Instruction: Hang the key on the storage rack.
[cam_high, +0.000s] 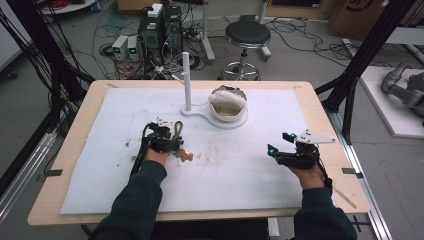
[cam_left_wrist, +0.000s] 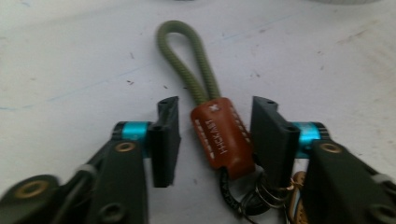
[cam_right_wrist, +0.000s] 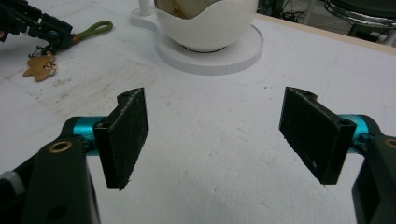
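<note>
A keychain lies on the white mat: an olive rope loop, a brown leather sleeve, metal rings and a tan figure charm. My left gripper straddles the leather sleeve, jaws part open. The right pad sits almost against the sleeve and a gap remains at the left pad. From above, that gripper covers the sleeve, with the loop sticking out beyond it. My right gripper hovers open over bare mat at the right, nothing between its pads.
A white stand with an upright post and a white egg-shaped bowl sits behind the keychain on a flat base. The mat covers most of the wooden table. A stool and cables are on the floor beyond.
</note>
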